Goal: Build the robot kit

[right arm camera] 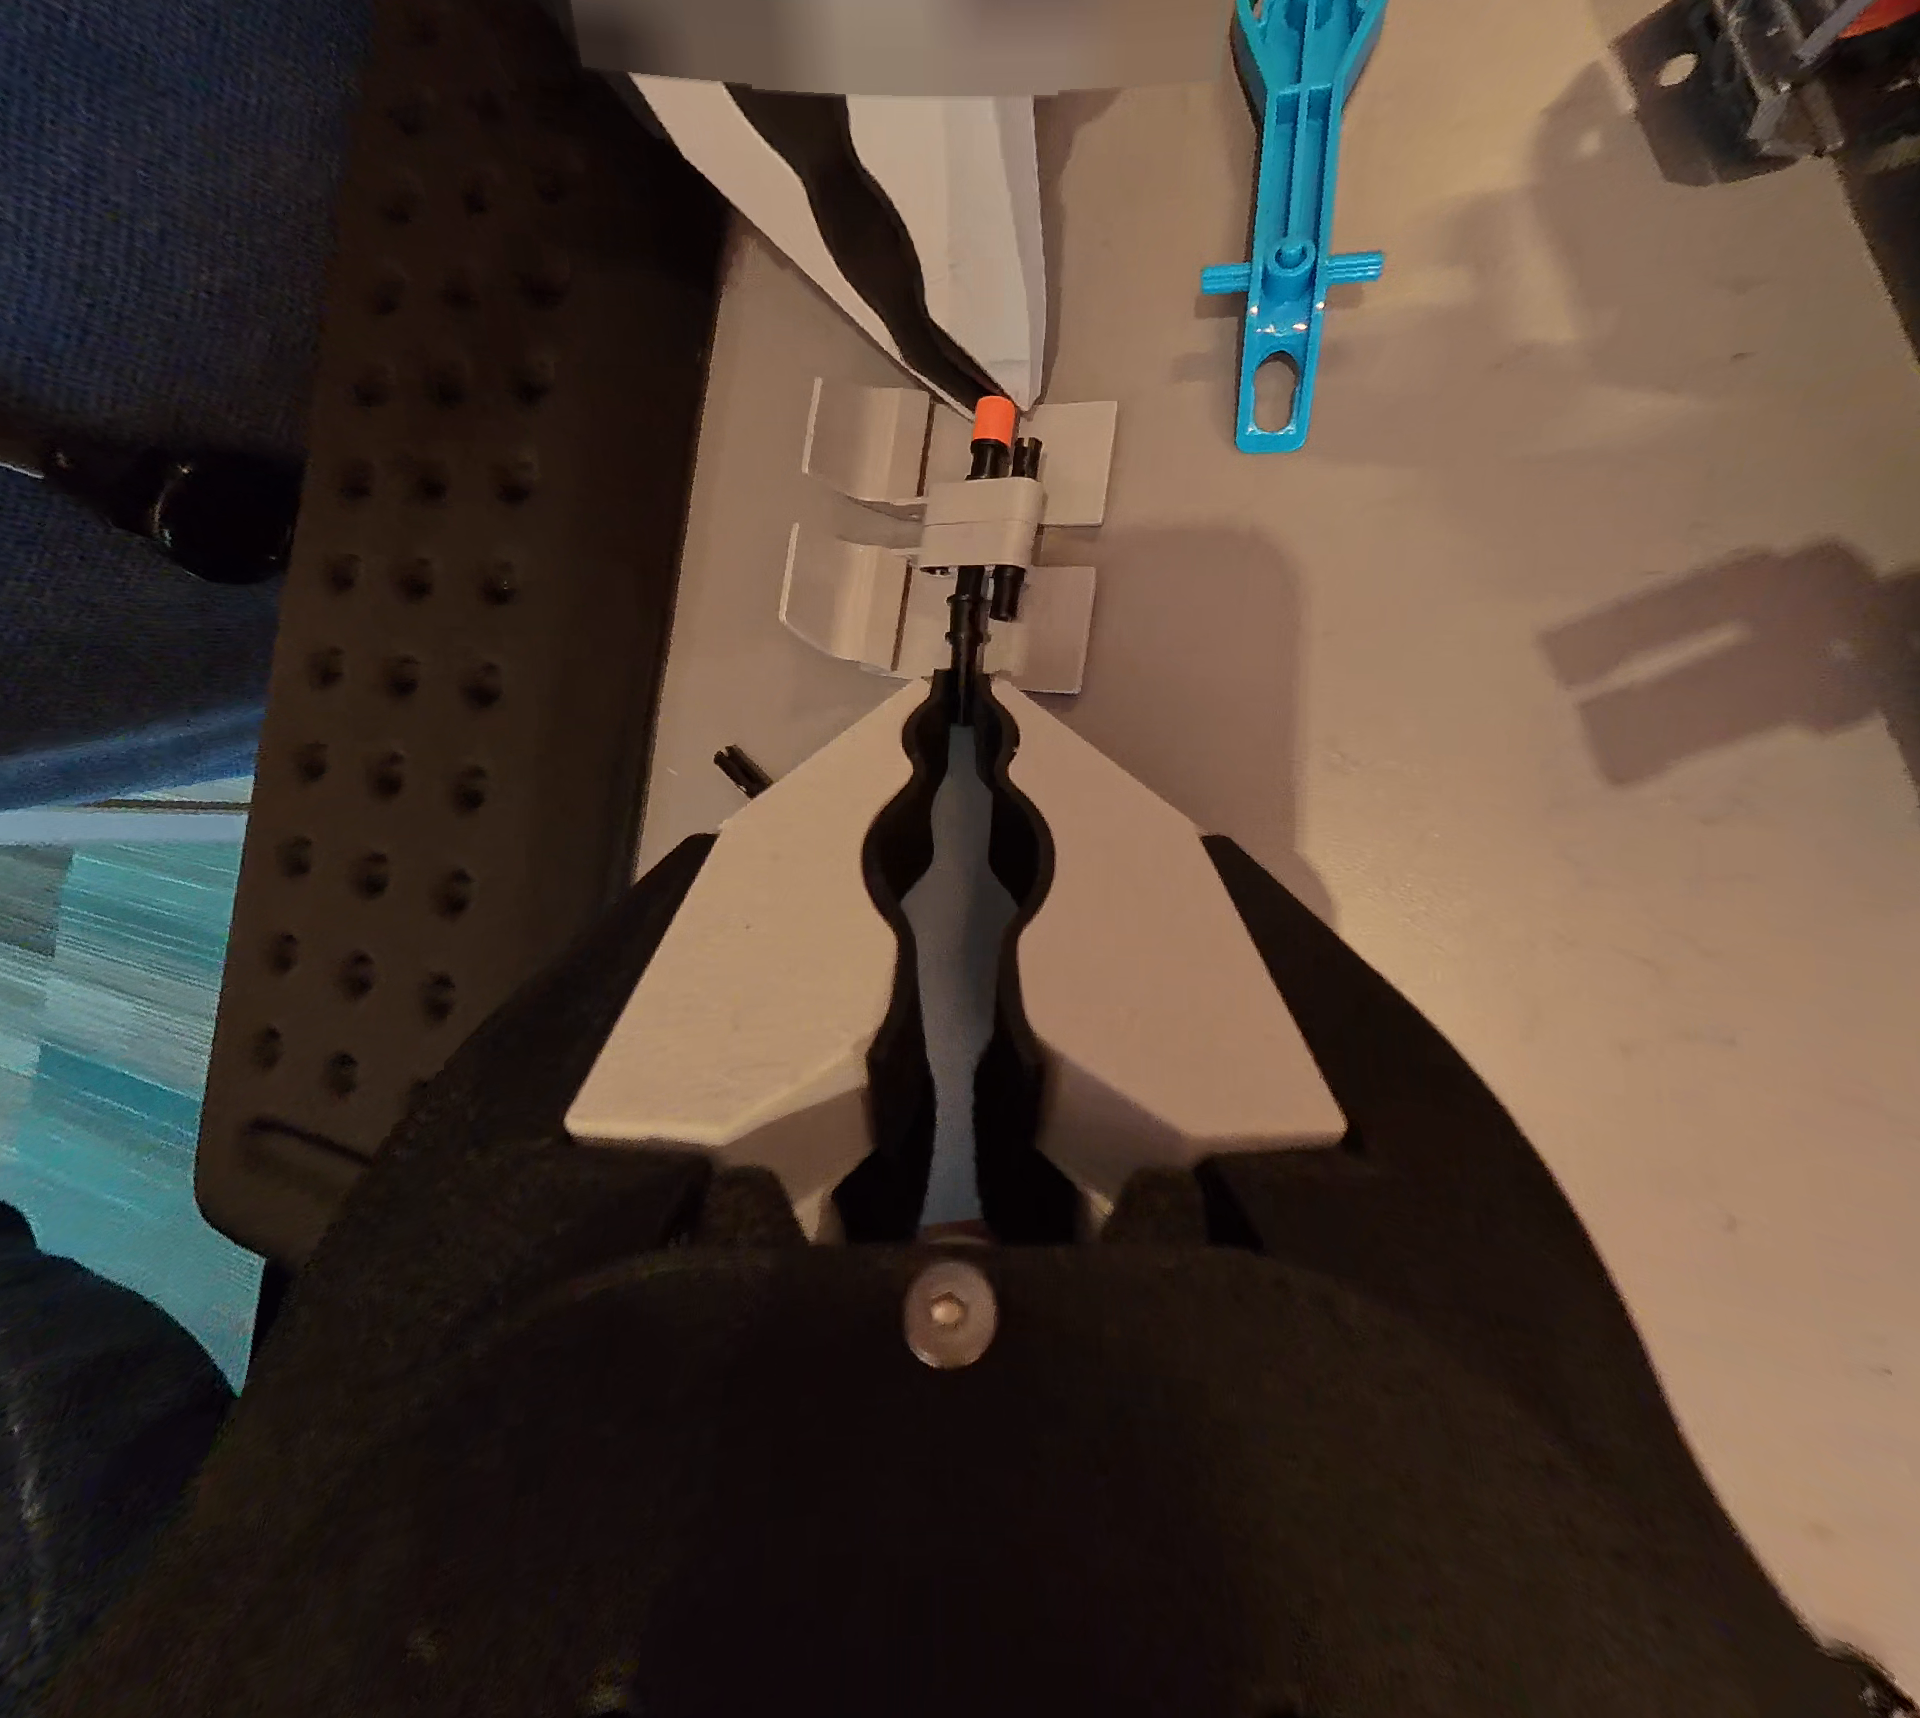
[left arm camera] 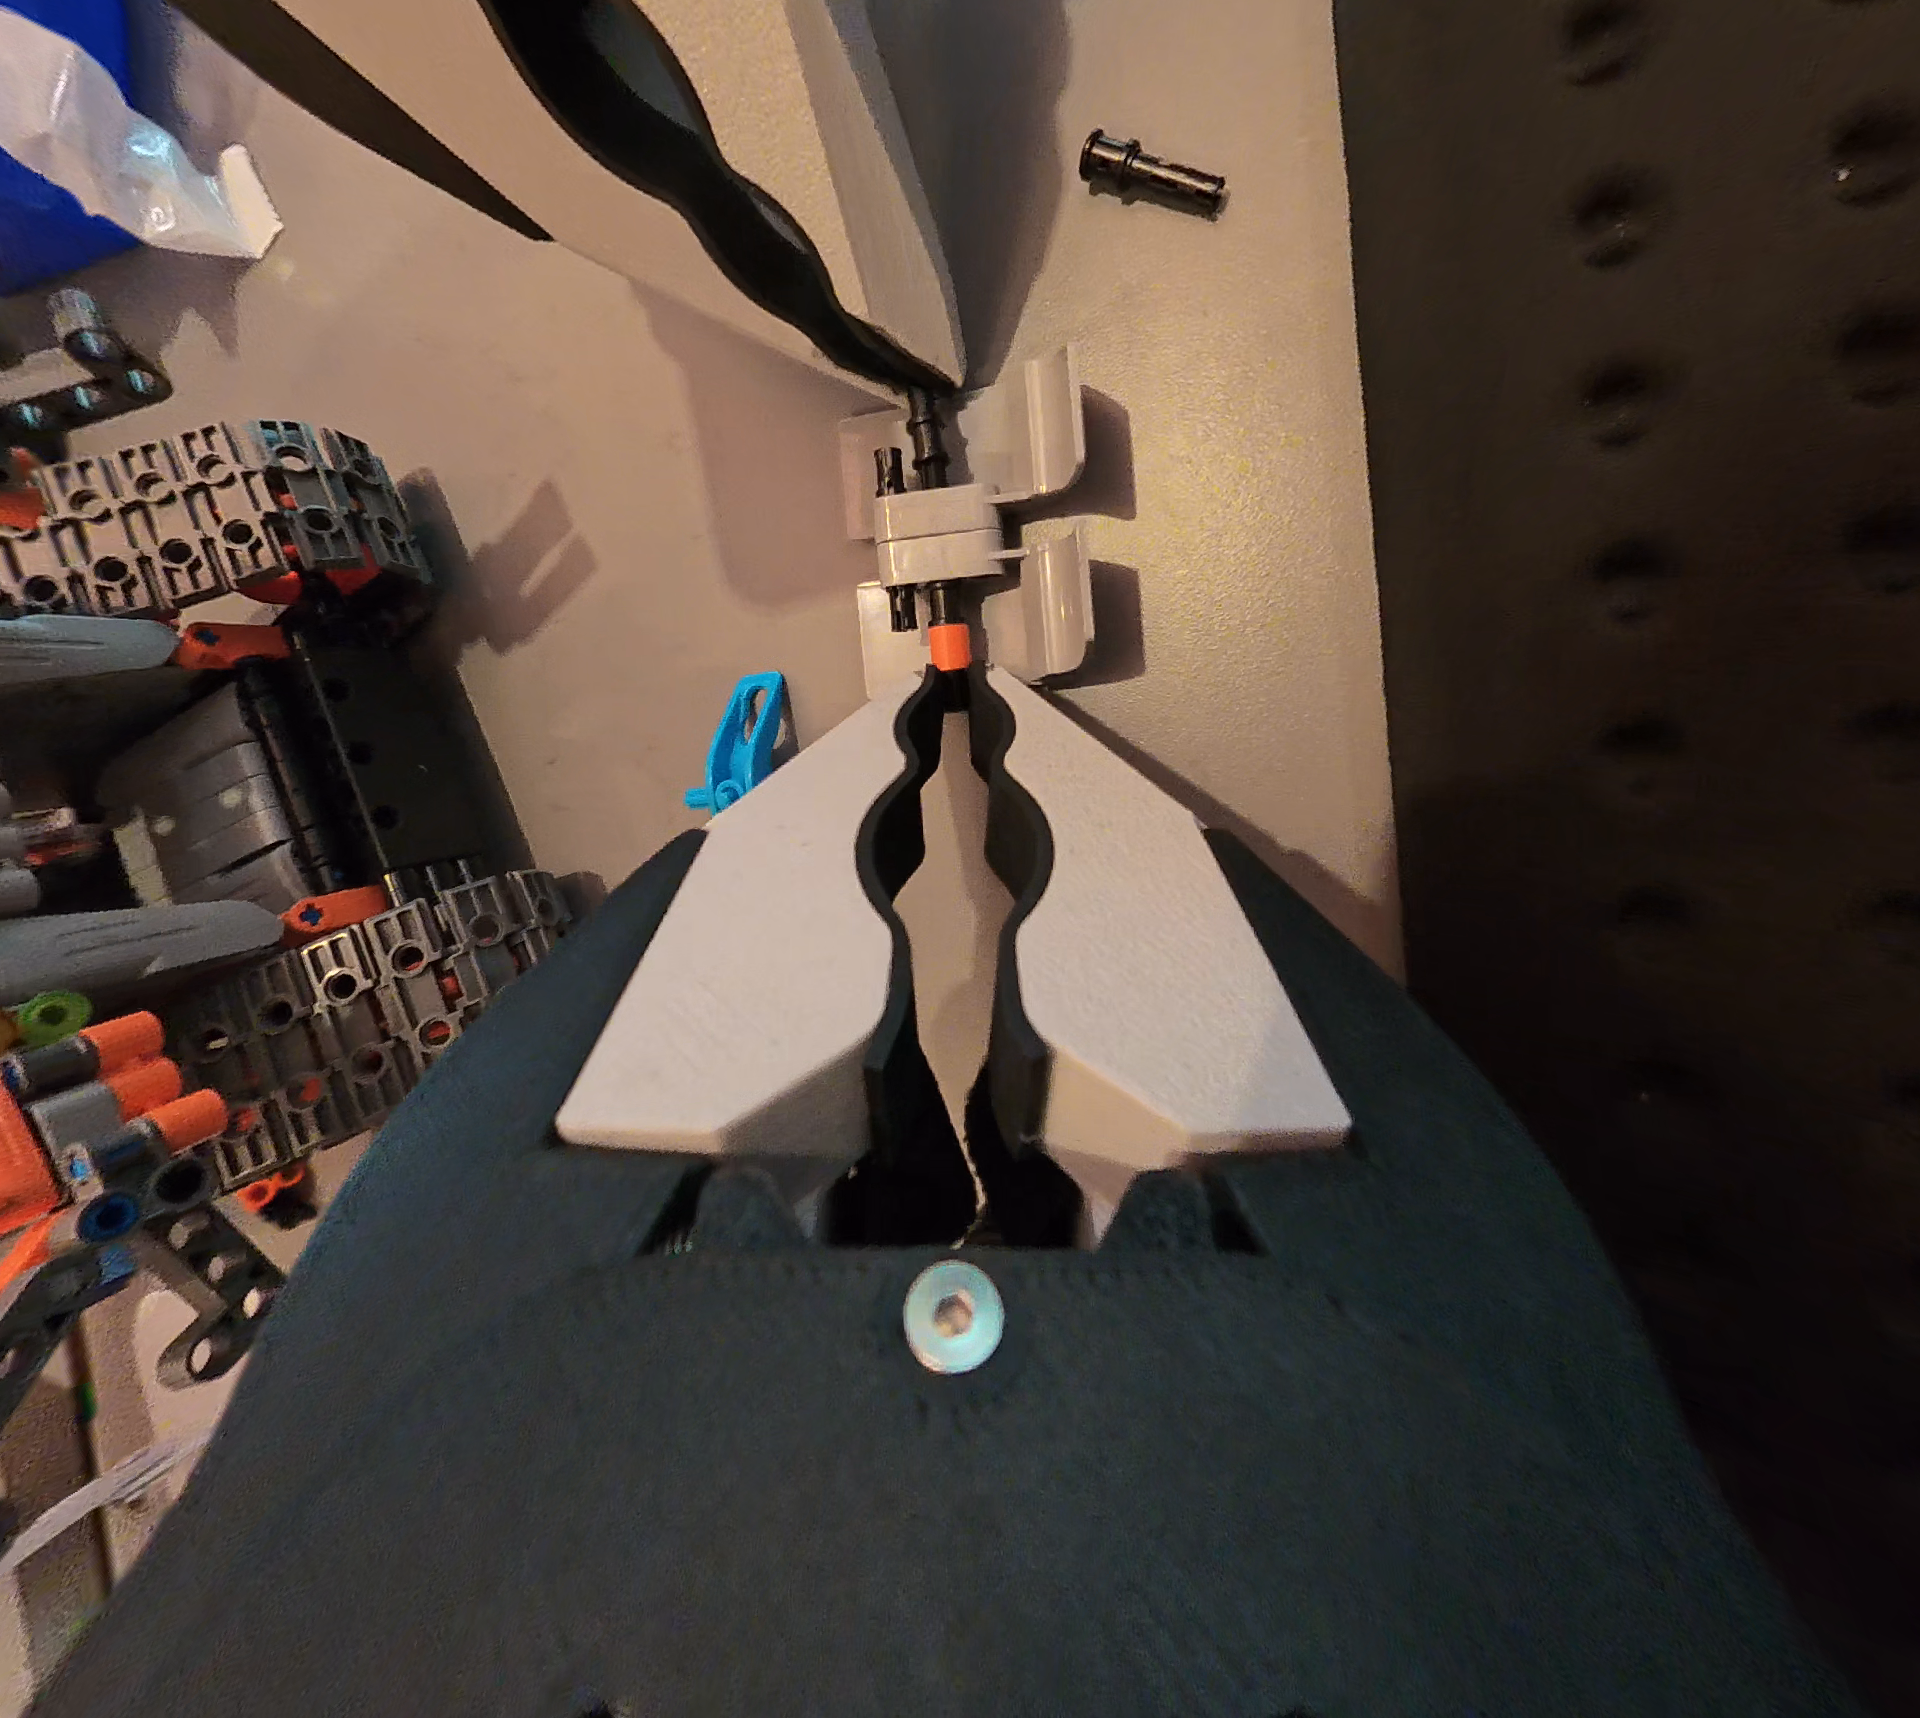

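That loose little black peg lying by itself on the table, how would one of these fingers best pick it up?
Grip the black peg across its thin shaft, coming straight down from above. It lies flat on the table with open space around it, and its flanged end is wider, so the narrower middle probably seats better between the fingers. Both the left gripper and right gripper are currently closed on the grey assembly's pins.

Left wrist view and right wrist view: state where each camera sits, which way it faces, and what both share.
Left wrist view: sits on the left gripper, facing along its jaws down at the grey hinge piece; the right gripper comes in opposite.
Right wrist view: sits on the right gripper, facing the same piece from the opposite side.
Shared: grey hinge piece, orange cap, blue tool, table.
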Available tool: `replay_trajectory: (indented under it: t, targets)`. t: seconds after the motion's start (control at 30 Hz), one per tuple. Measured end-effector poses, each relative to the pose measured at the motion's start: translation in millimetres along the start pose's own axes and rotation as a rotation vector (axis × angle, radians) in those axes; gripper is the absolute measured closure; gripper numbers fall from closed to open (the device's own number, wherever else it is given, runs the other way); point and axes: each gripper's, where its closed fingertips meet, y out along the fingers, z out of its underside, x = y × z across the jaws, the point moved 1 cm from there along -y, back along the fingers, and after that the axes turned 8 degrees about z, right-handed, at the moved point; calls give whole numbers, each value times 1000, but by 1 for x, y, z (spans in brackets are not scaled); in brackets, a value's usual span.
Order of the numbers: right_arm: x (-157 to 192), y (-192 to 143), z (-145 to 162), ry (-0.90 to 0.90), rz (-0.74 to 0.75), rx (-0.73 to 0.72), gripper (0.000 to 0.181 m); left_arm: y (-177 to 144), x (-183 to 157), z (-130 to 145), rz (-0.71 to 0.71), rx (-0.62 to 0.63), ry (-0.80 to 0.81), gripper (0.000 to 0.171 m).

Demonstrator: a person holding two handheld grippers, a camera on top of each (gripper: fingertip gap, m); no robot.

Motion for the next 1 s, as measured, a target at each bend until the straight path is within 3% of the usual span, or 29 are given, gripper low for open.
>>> replay_trajectory:
  t: [0.73,0.93,1.0]
  targets:
    - [0,1,-4,34,110,-38,181,2,2,-3,-64,-22,6,170]
    - [0,-3,-6,79,148,-129,166,-6,8,0,-15,-79,-146,166]
    - [-1,-4,-6,88,163,-157,167,-11,10,4,-36,-81,-176,154]
